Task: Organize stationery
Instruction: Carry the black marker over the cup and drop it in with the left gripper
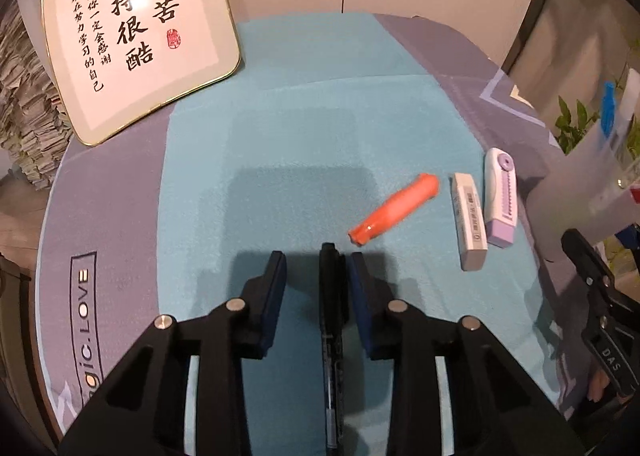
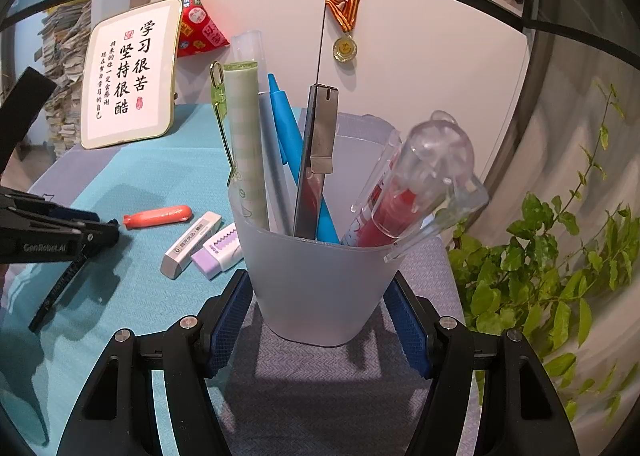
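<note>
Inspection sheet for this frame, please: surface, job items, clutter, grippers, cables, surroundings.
Surface: teal mat on a grey cloth.
Job's things: orange marker, white eraser and purple eraser on the mat; cup holds pens.
Clutter: framed sign leaning at the back.
Grippers: left gripper open, black pen between its jaws; right gripper shut on the cup.
Cables: nothing seen.
Surroundings: cupboard with medal, plant, paper stack.

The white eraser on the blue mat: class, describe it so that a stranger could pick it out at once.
Find the blue mat on the table, then the three small things lying loose on it. The white eraser is the middle one, a plain white block in a printed sleeve, between the orange pen and the purple eraser.
</note>
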Available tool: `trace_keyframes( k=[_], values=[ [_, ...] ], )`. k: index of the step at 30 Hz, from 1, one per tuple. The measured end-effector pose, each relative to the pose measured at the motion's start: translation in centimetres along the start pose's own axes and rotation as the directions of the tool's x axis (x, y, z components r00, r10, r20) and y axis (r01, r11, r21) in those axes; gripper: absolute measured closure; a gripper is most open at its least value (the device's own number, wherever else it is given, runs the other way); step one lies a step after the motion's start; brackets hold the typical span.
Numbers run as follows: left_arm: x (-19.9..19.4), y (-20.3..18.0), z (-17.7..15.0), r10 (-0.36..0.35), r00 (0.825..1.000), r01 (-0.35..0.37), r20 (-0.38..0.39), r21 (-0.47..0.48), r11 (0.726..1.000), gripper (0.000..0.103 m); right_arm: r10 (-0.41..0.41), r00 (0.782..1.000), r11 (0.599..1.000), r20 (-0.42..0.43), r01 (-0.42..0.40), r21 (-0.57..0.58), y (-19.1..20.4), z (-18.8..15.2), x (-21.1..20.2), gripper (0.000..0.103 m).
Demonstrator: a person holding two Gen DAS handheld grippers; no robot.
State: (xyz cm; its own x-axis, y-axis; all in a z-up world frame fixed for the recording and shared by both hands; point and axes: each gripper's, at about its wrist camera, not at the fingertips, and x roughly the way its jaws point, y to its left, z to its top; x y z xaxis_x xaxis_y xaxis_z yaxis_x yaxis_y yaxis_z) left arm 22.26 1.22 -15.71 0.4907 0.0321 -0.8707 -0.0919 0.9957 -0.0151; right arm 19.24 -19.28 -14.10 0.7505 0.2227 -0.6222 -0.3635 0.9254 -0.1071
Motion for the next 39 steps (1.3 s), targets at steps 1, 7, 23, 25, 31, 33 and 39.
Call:
trace_keyframes(
  k=[1, 7, 23, 25, 31, 33, 39],
  values=[
    [0.0, 0.0, 0.1, -0.002, 1.0, 0.002, 0.003, -0.001, 1.0, 0.081, 0.0, 1.0, 1.0, 0.0, 0.0, 0.0, 0.0, 0.0, 0.0, 0.034],
    [-1.9, -0.2, 0.0, -0.036, 0.999, 0.035, 0.038, 0.014, 0.999, 0.091, 0.0, 1.0, 1.0, 0.0, 0.0, 0.0, 0.0, 0.0, 0.0, 0.034],
    [-15.8, -2.6, -0.3, -0.192, 0.918, 0.173, 0.346, 0.084, 0.981, 0.095, -0.003, 1.0, 1.0, 0.002, 0.003, -0.004, -0.1, 0.0, 0.0, 0.034],
    [-16.8, -3.1, 0.1, -0.21, 0.905, 0.188, 0.371, 0.093, 0.978, 0.095, -0.003, 1.0, 1.0, 0.002, 0.003, -0.003, -0.1, 0.0, 0.0, 0.034],
    [-20.2, -5.9, 2.1, -0.313, 0.85, 0.272, 0.425, 0.156, 0.95, 0.095, -0.002, 1.0, 1.0, 0.002, 0.002, -0.003, -0.1, 0.0, 0.0, 0.034],
    [-21.1, -6.9, 2.6, -0.335, 0.831, 0.282, 0.444, 0.182, 0.942, 0.095, -0.001, 1.0, 1.0, 0.003, 0.001, -0.003, 0.0, 0.0, 0.0, 0.034],
    [-22.8, -10.1, 4.1, -0.39, 0.779, 0.312, 0.491, 0.235, 0.92, 0.095, 0.002, 1.0, 1.0, 0.003, -0.002, -0.001, 0.1, 0.1, -0.1, 0.034]
  ],
)
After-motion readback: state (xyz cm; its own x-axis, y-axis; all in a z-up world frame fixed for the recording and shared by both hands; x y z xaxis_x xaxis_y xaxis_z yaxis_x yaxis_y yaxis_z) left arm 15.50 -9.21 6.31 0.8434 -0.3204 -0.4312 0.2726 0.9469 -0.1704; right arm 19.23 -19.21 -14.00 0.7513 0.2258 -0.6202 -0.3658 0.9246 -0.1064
